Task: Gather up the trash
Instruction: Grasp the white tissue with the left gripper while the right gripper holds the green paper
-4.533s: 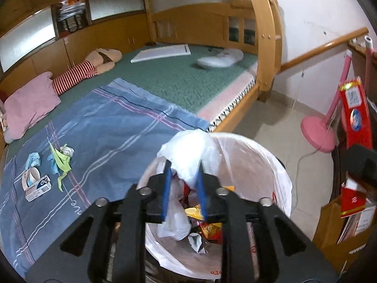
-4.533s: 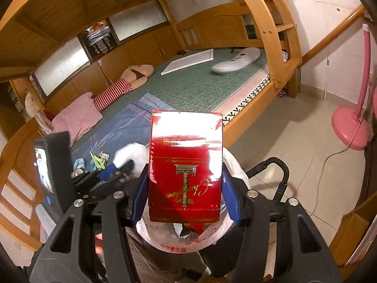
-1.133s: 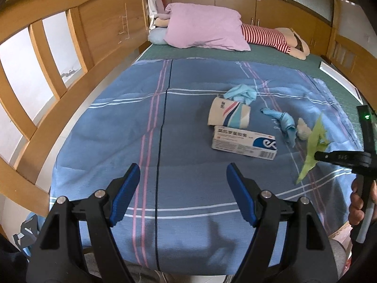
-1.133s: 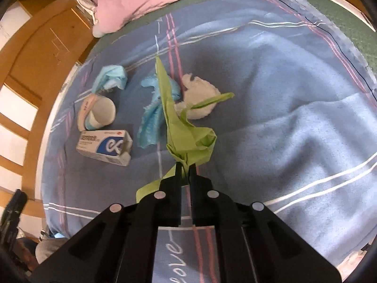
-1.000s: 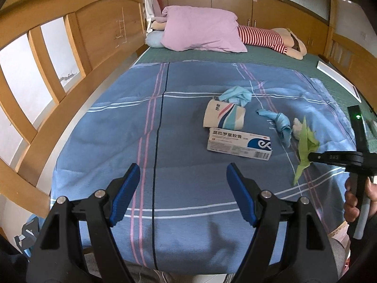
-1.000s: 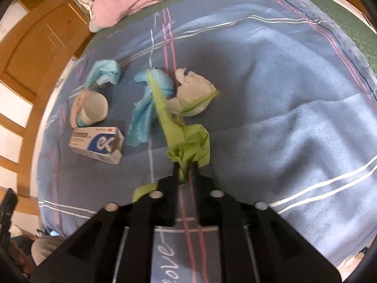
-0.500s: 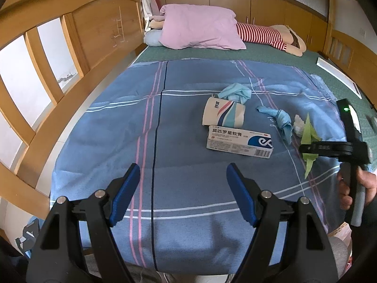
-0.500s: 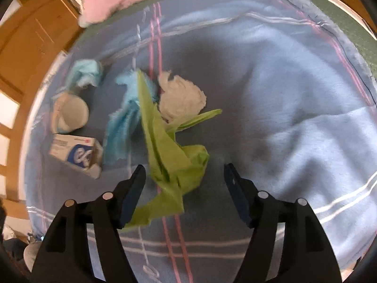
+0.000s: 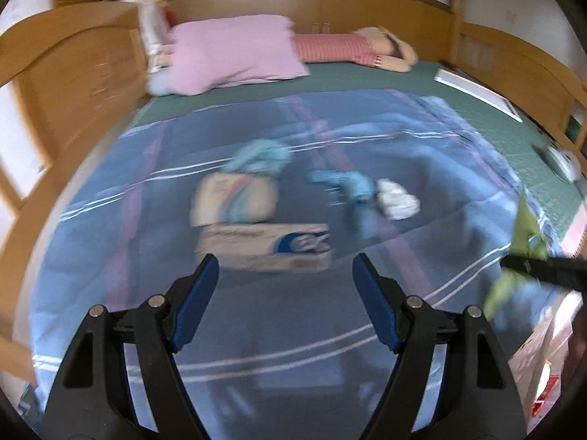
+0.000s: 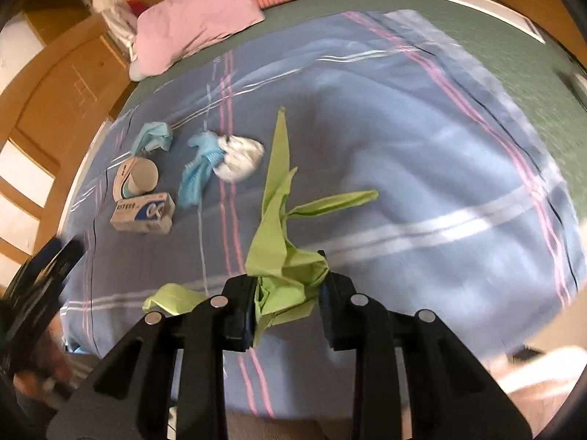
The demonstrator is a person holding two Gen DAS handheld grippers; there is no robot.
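1. The green paper scrap (image 10: 282, 253) sat clamped between the right gripper's (image 10: 288, 306) jaws, above the blue blanket (image 10: 422, 168).
2. Left of the scrap lay a white tissue wad (image 10: 240, 156), blue cloth (image 10: 198, 172), paper cup (image 10: 135, 178) and medicine box (image 10: 143, 212).
3. The left gripper (image 9: 286, 293) hung over the box, jaws wide apart and empty.

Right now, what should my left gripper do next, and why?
Probably ease the left gripper forward and down around the white box. Its jaws stand open, the box lies just ahead on the blue blanket, and the right gripper is occupied, closed on the green paper.
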